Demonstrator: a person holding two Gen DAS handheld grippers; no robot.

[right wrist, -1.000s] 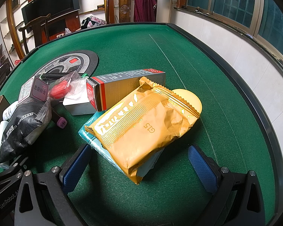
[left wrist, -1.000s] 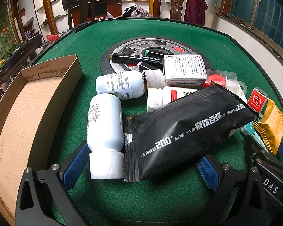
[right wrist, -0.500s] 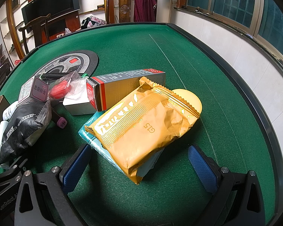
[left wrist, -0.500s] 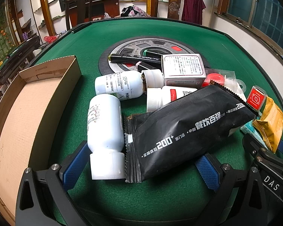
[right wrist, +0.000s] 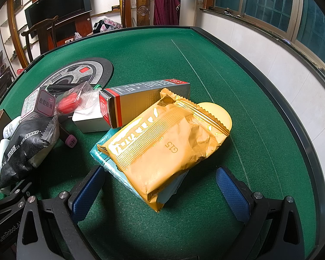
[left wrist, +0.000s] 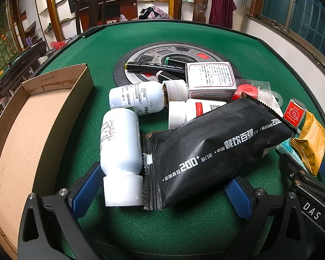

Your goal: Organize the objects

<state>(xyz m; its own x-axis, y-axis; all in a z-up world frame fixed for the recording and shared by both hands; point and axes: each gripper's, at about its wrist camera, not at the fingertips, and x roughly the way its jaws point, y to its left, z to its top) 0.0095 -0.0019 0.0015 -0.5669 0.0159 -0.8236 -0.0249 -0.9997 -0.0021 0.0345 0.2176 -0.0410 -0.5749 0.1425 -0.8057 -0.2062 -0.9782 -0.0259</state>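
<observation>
Blue ribbed pads frame both my views, and both pairs stand spread wide, holding nothing. Between my left gripper (left wrist: 162, 191) fingers lie two things side by side: a white bottle (left wrist: 120, 143) on its side, cap toward me, and a black foil pouch (left wrist: 214, 151) touching it, its serrated end seam against the bottle's cap. The bottle looks rigid and smooth, likely light; I would take it across the straight body, not the ribbed cap, since a round wall can roll out of a loose pinch. The pouch is soft and crinkly and will sag, so I judge its middle the best hold.

My right gripper (right wrist: 160, 187) straddles a gold snack packet (right wrist: 164, 149) lying on a teal packet (right wrist: 106, 160), just beside a grey carton (right wrist: 140, 106). The gold one is puffed and slick; a gentle squeeze across its near end should do, a hard one might burst it.

Further out, two more white bottles (left wrist: 140, 98), a white box (left wrist: 211, 79) and a black marker (left wrist: 156, 66) crowd the green felt table (left wrist: 260, 54). The cardboard tray (left wrist: 32, 125) sits to my left, close beside the pile.
</observation>
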